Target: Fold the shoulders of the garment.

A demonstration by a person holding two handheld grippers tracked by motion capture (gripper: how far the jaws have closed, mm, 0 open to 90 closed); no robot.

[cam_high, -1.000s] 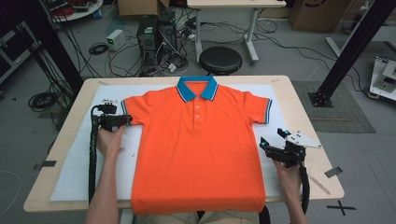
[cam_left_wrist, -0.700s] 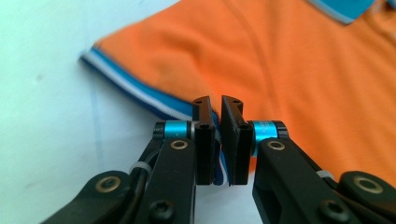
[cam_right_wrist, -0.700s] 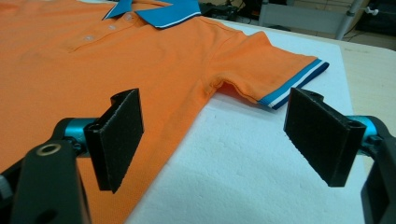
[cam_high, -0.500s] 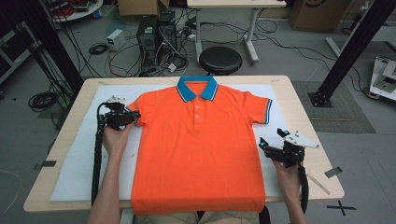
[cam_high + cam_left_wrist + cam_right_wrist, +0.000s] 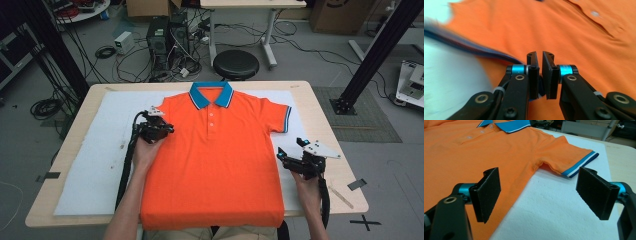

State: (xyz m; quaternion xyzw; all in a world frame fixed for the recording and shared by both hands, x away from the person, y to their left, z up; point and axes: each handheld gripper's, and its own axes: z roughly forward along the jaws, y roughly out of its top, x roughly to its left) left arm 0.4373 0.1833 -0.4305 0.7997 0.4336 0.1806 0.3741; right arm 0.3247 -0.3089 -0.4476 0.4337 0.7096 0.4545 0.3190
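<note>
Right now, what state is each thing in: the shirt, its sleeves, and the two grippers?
Orange polo shirt: flat, face up, collar away from the person.
Left sleeve: folded inward over the body.
Right sleeve: spread out flat.
Left gripper: jaws nearly closed, pinching the sleeve's edge.
Right gripper: jaws wide open, holding nothing.

polo shirt [image 5: 215,165] | orange, blue collar | face-up | left sleeve folded inward

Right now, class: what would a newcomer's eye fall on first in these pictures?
First, the bright orange polo shirt with its blue collar, spread flat on a white pad on the table. Next, the left gripper over the shirt's left side with that sleeve folded inward, jaws nearly together on it. The right gripper waits, jaws wide, beside the shirt's other edge.
</note>
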